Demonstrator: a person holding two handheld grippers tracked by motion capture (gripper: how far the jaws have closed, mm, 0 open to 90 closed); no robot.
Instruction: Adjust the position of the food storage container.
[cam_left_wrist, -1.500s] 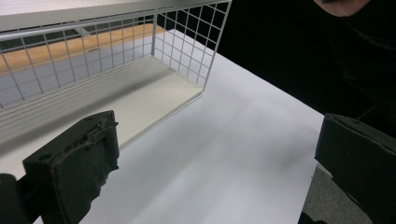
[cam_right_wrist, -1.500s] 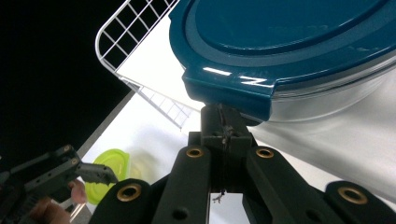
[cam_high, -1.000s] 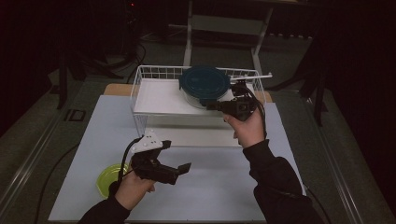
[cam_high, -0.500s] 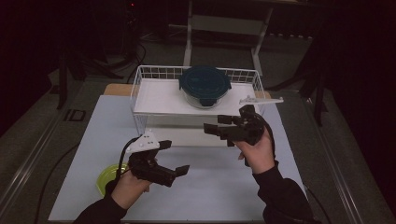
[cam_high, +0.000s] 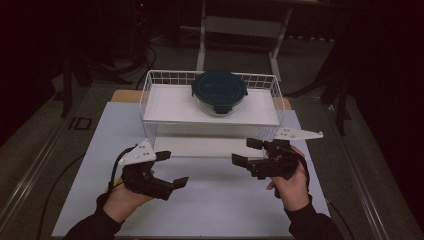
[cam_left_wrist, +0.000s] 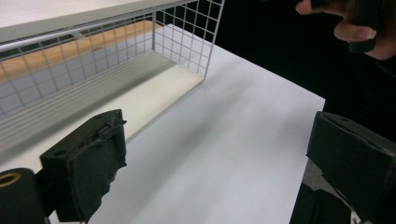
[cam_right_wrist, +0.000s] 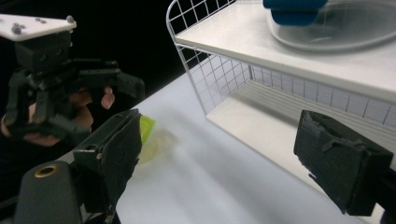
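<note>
no legible text, labels, brands or numbers on anything in view

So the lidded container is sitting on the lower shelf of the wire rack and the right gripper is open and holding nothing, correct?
Not quite. The lidded container sits on the upper shelf of the wire rack, not the lower one, as the high view shows. The rest holds: the right gripper is open with nothing between its fingers.

A dark teal lid (cam_high: 219, 87) tops the clear glass container (cam_high: 218, 105) on the white wire-grid rack (cam_high: 165, 77). Beside the black left jaw, a lime-green bowl (cam_right_wrist: 145, 135) sits on the white tabletop (cam_high: 220, 200).
</note>
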